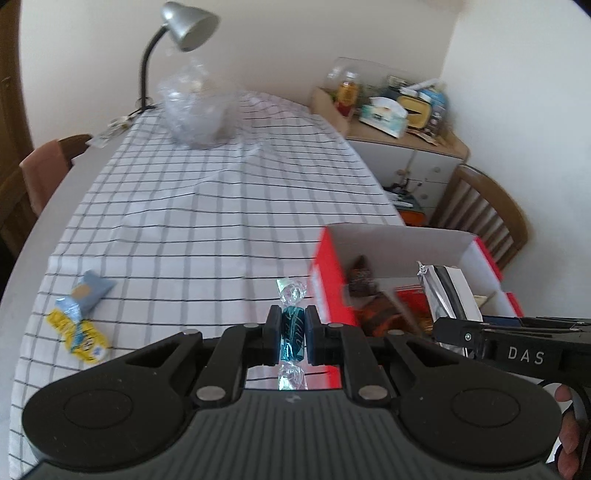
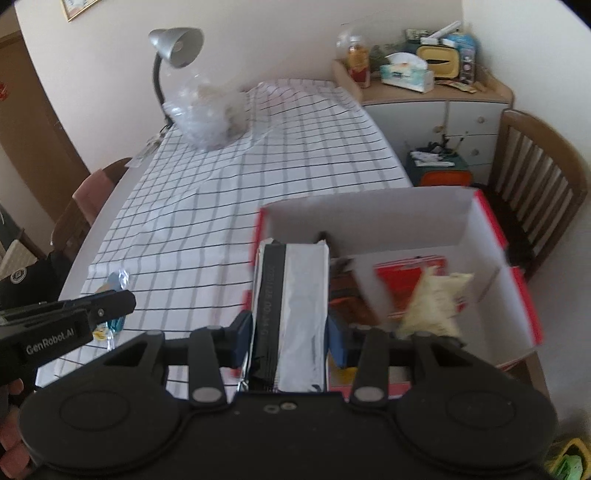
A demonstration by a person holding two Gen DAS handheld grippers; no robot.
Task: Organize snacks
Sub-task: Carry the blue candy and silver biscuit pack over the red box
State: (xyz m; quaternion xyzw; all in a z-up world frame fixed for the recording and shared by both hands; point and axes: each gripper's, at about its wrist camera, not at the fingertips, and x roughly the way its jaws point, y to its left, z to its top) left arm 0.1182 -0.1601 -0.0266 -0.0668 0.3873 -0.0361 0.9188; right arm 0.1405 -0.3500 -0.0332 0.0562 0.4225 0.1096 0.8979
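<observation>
Nearest, my left gripper point(image 1: 291, 334): jaws pressed onto a teal wrapped candy point(image 1: 291, 332), its twisted clear ends sticking out above and below the pads, low centre of the left view.

Next, my right gripper point(image 2: 290, 332): jaws pinching a silver foil packet point(image 2: 295, 314) with a black strip down its left side, held upright at lower centre of the right view. A fingertip of my hand point(image 1: 567, 435) shows at the lower right edge of the left view.

Lower left of the left view: a yellow-and-blue snack wrapper point(image 1: 79, 317) lying on the checked tablecloth point(image 1: 207, 206), well apart from the box.

Right of centre in both views: a red cardboard box point(image 2: 524, 295), white inside, open at the top. Contents: a dark brown packet point(image 1: 362, 280), a red packet point(image 2: 402, 280), a pale yellow bag point(image 2: 436, 299), blurred.

Upper left, far end of the table: a crumpled clear plastic bag point(image 1: 195, 107), with a silver desk lamp point(image 1: 188, 24) behind it.

Upper right: a cabinet point(image 2: 436, 114) with cluttered top, including a tissue box point(image 2: 406, 74); beside it a wooden chair point(image 2: 535, 170).
</observation>
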